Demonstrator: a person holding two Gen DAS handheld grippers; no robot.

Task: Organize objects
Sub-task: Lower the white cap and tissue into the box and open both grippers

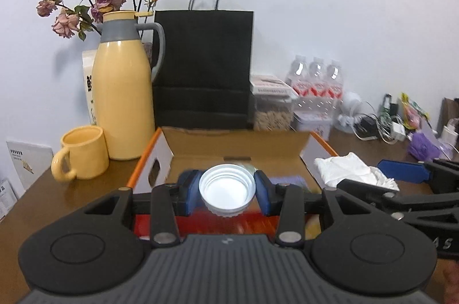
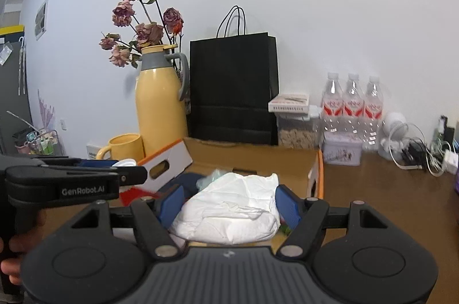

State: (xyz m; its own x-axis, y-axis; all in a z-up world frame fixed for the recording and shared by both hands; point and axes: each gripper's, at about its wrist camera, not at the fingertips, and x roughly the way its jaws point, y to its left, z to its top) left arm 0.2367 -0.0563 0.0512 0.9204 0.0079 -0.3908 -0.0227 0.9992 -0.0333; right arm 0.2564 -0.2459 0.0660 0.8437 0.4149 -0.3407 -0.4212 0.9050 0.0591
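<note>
Both views look forward along their own gripper, tilted slightly down, toward the white wall; the left wrist view sits close above the box [image 1: 238, 143], facing the black bag [image 1: 203, 68]; the right wrist view rides just right of it, with the left gripper [image 2: 126, 165] at its left edge; both share the box, bag, flask [image 1: 123, 91] and bottles [image 1: 317, 80].

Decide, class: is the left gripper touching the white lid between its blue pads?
Touching. In the left wrist view, the left gripper has a blue pad pressed against each side of the white lid, with no gap visible on either side.
</note>
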